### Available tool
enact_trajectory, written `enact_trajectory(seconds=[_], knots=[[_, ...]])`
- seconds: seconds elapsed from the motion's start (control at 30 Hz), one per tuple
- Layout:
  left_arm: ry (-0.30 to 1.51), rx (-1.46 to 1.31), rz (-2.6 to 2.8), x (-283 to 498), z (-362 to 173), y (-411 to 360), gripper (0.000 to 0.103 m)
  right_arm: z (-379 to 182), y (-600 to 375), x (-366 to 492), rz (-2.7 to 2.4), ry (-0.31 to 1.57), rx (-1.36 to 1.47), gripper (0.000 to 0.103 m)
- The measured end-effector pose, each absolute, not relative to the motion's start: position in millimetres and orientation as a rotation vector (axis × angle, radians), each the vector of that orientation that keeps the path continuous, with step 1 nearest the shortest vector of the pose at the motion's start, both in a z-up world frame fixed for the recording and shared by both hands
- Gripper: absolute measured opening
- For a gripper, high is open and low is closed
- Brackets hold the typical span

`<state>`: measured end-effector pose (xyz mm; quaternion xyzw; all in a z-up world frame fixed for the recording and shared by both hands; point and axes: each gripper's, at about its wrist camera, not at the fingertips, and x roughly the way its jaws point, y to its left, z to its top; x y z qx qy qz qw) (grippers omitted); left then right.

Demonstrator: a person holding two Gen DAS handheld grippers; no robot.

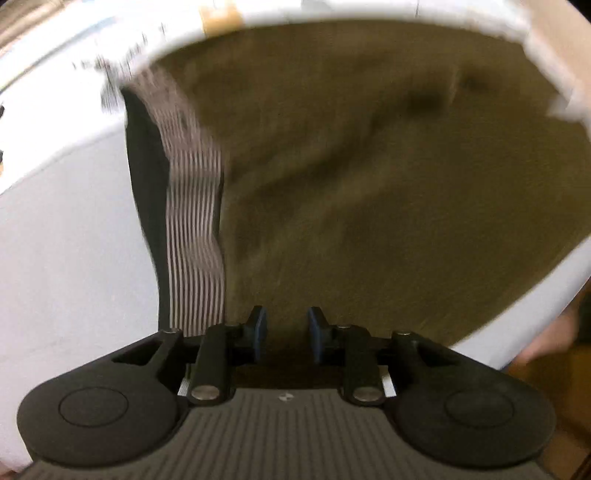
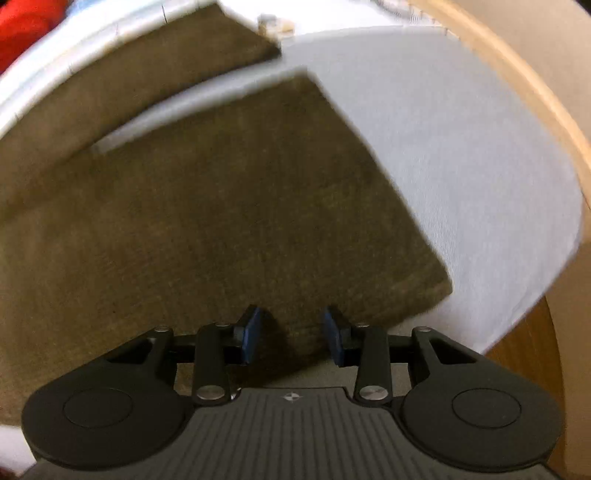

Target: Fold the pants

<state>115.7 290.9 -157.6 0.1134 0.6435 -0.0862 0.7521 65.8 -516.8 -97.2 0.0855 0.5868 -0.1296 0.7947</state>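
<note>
Left gripper open over olive pants on a white surface

The black two-finger left gripper [image 1: 285, 332] with blue pads [image 1: 261, 325] pointed at the olive-brown fabric pants [image 1: 369, 177], its jaws apart with cloth showing between them. The pants lay rumpled across the white cloth-covered table [image 1: 66, 240]. Along their left edge ran a white-and-grey ribbed waistband [image 1: 195, 229] beside a black inner lining [image 1: 147, 166]. The view was blurred.

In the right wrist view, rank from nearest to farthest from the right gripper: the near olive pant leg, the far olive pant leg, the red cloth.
1. Near olive pant leg, directly ahead of the right gripper.
2. Far olive pant leg, beyond a white gap.
3. Red cloth, top-left corner.
</note>
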Motion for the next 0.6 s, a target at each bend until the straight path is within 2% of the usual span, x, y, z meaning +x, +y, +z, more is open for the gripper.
enact_trajectory(seconds=[0.07,0.13,0.27,0.37,0.53,0.6], knots=[[1.386,0.329,-0.217,112,-158,281,0.029,-88,-514,71,-0.292,1.227,0.176,0.040],[1.325,0.290,-0.192,117,-142,283,0.031,-68,-511,74,-0.290,1.127,0.207,0.040],[1.124,0.217,-0.146,124,-106,288,0.048,-13,-485,74,-0.276,0.844,0.144,0.040],[0.998,0.153,-0.101,134,-84,282,0.052,22,-457,73,-0.230,0.669,0.135,0.040],[0.838,0.129,-0.034,145,-61,265,0.064,48,-403,87,-0.163,0.528,0.126,0.040],[0.777,0.141,-0.007,144,-50,258,0.065,52,-376,90,-0.136,0.485,0.102,0.040]])
